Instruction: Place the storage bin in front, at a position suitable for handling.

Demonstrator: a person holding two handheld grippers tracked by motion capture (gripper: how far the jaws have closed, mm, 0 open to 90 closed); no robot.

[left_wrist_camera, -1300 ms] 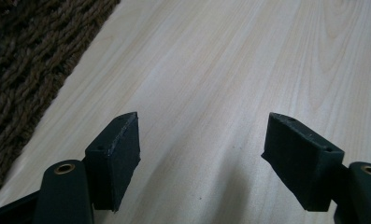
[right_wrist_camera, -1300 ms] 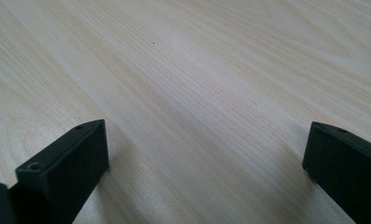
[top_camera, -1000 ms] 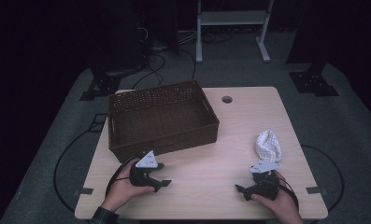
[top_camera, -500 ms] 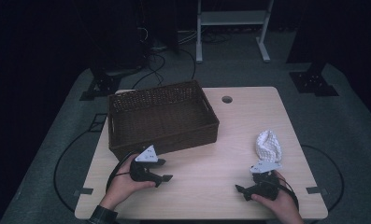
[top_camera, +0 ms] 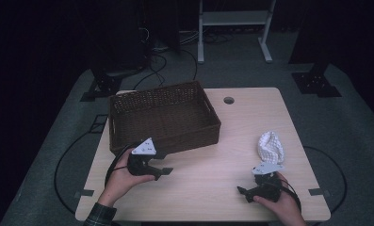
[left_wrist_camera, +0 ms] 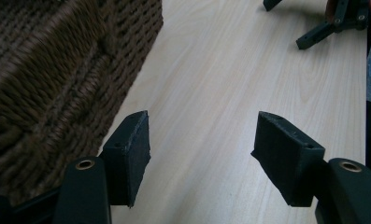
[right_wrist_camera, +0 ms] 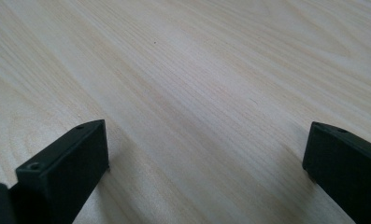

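While looking down from up high, saw a brown woven basket (top_camera: 175, 136) on the left back part of the pale wood table (top_camera: 208, 179). Inside it, saw its own woven floor and walls. Found the left gripper (top_camera: 162, 165) held in a hand just beside the basket's near wall. Saw its jaws apart, though just closing a little, with bare table between them. Found a white bumpy cloth (top_camera: 271, 147) lying bunched up on the table at the right, well apart from the basket. Saw the right gripper (top_camera: 244, 191) in a hand near the cloth, on the person's side of it. Saw its jaws spread wide over bare wood, pinching nothing.
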